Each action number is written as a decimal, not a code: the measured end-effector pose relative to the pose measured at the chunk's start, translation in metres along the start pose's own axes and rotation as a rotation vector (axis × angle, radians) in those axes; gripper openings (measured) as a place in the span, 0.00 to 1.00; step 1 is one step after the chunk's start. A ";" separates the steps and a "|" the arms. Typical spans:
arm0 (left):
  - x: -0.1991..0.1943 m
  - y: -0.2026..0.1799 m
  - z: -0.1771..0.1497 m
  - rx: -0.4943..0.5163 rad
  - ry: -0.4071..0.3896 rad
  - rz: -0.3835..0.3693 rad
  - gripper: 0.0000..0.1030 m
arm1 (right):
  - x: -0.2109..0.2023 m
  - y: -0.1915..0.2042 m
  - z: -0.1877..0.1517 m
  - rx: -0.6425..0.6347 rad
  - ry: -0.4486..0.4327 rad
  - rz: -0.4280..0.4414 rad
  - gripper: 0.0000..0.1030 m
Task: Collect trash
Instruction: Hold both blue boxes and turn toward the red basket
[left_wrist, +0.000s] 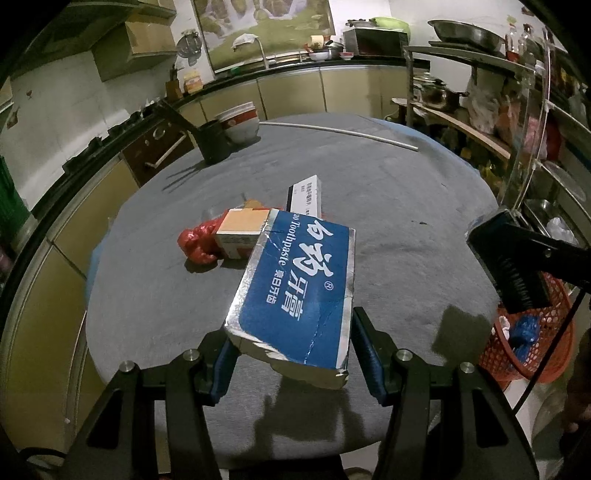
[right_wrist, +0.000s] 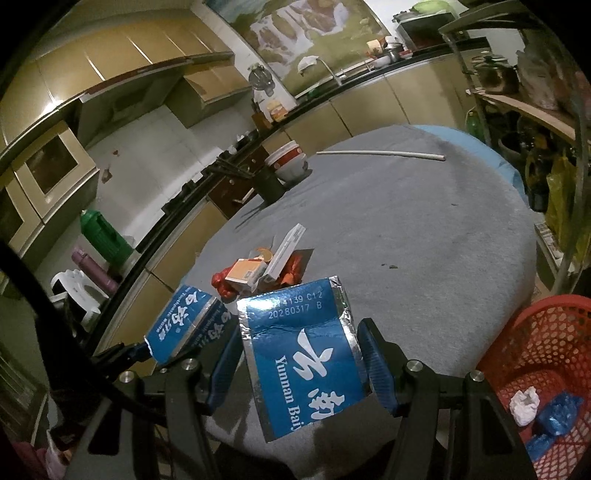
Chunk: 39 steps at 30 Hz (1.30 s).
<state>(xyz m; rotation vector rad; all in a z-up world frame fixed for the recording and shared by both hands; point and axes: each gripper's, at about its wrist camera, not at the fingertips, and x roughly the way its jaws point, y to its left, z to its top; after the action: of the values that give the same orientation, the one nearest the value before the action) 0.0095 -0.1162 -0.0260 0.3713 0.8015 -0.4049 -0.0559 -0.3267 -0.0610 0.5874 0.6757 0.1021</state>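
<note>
Beyond both grippers (left_wrist: 290, 354) (right_wrist: 297, 363), each clamped on a toothpaste box piece (left_wrist: 295, 284) (right_wrist: 306, 354), trash pile (left_wrist: 225, 236) lies near red basket (right_wrist: 546, 354).

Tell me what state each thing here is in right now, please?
Left gripper: jaws shut on one blue-and-silver toothpaste box piece, held above the table.
Right gripper: jaws shut on the other torn blue-and-silver box piece.
Red plastic mesh basket: upright, holding white crumpled paper and blue wrappers.
Small orange-and-white carton: lying on the grey tablecloth.
</note>
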 end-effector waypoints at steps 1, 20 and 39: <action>0.000 0.000 0.000 0.002 -0.001 0.001 0.58 | -0.001 0.000 0.000 0.001 -0.001 0.001 0.64; -0.010 -0.009 -0.001 0.023 -0.015 0.018 0.58 | -0.012 -0.003 -0.006 0.005 -0.012 0.009 0.64; -0.009 -0.015 0.001 0.049 -0.010 0.020 0.58 | -0.016 -0.007 -0.009 0.017 -0.020 0.011 0.64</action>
<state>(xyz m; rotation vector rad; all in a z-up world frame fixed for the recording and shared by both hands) -0.0026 -0.1281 -0.0209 0.4222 0.7790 -0.4075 -0.0751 -0.3325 -0.0615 0.6079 0.6550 0.1009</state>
